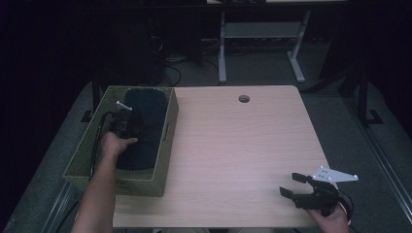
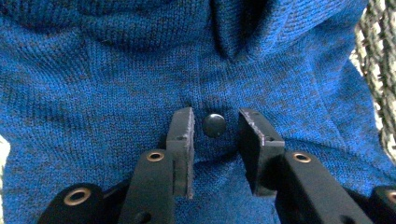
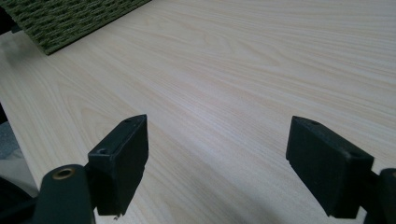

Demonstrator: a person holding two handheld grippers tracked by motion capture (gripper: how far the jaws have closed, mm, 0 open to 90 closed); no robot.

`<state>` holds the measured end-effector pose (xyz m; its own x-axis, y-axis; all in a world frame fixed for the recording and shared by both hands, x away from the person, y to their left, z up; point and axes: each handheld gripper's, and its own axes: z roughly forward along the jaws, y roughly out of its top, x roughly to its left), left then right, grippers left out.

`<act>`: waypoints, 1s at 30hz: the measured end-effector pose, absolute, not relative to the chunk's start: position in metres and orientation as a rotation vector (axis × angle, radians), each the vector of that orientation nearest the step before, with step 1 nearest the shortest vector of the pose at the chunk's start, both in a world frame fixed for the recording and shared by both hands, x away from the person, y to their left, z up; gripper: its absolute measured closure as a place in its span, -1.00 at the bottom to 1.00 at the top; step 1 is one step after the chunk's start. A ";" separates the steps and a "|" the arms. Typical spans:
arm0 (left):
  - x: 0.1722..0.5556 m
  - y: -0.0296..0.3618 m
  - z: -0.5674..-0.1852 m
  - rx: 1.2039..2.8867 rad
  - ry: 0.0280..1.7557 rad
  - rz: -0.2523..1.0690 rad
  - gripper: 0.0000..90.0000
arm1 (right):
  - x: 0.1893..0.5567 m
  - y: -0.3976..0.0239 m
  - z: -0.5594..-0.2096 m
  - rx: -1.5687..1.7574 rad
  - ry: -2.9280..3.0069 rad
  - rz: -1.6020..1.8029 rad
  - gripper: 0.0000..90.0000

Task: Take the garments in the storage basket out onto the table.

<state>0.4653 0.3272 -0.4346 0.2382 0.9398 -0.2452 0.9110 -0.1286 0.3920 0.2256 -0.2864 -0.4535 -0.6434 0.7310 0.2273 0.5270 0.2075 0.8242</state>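
A dark blue knitted garment (image 1: pixel 145 109) lies inside a green woven basket (image 1: pixel 166 141) at the table's left edge. My left gripper (image 1: pixel 127 124) reaches down into the basket onto the garment. In the left gripper view the blue knit (image 2: pixel 116 70) is close up, and a small dark button (image 2: pixel 214 125) sits between the jaws of the left gripper (image 2: pixel 215 114). The jaws stand partly apart, and their tips rest on the fabric on either side of the button. My right gripper (image 1: pixel 291 184) is near the table's front right corner, open and with nothing in it (image 3: pixel 217 149).
The light wooden table (image 1: pixel 243 141) has a round cable hole (image 1: pixel 244 99) near its far edge. The basket's woven wall shows at the right edge of the left gripper view (image 2: pixel 380 70) and its corner at the top left of the right gripper view (image 3: pixel 70 18). A desk frame and cables stand on the floor beyond.
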 end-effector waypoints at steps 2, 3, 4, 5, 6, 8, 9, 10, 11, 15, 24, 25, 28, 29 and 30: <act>0.466 0.325 -0.434 2.079 1.695 0.089 0.55 | 0.226 -0.286 -0.453 1.206 2.267 1.411 -0.54; 0.466 0.325 -0.433 2.081 1.699 0.083 0.58 | 0.226 -0.286 -0.453 1.206 2.267 1.412 -0.54; 0.467 0.325 -0.433 2.088 1.703 0.083 0.60 | 0.226 -0.286 -0.453 1.205 2.267 1.412 -0.54; 0.467 0.324 -0.432 2.096 1.701 0.083 0.60 | 0.226 -0.286 -0.453 1.205 2.267 1.412 -0.54; 0.468 0.324 -0.432 2.094 1.710 0.082 0.62 | 0.226 -0.286 -0.453 1.202 2.267 1.410 -0.54; 0.468 0.323 -0.431 2.099 1.715 0.082 0.67 | 0.226 -0.286 -0.453 1.202 2.267 1.409 -0.54; 0.468 0.323 -0.430 2.097 1.725 0.080 0.68 | 0.226 -0.286 -0.453 1.202 2.267 1.409 -0.54; 0.469 0.323 -0.430 2.096 1.731 0.080 0.69 | 0.226 -0.286 -0.453 1.202 2.266 1.411 -0.54; 0.469 0.323 -0.430 2.096 1.731 0.080 0.69 | 0.226 -0.286 -0.454 1.203 2.266 1.413 -0.54; 0.468 0.322 -0.428 2.085 1.756 0.073 0.87 | 0.227 -0.285 -0.454 1.202 2.268 1.414 -0.54; 0.462 0.323 -0.417 2.072 1.721 0.088 0.90 | 0.227 -0.284 -0.454 1.194 2.273 1.416 -0.54; 0.462 0.323 -0.415 2.075 1.717 0.092 0.90 | 0.227 -0.284 -0.454 1.194 2.273 1.416 -0.54; 0.460 0.323 -0.410 2.070 1.705 0.102 0.90 | 0.227 -0.284 -0.453 1.188 2.276 1.418 -0.54; 0.459 0.323 -0.407 2.063 1.698 0.103 0.90 | 0.227 -0.284 -0.453 1.188 2.276 1.418 -0.54; 0.457 0.323 -0.402 2.062 1.686 0.106 0.90 | 0.227 -0.284 -0.453 1.188 2.278 1.417 -0.54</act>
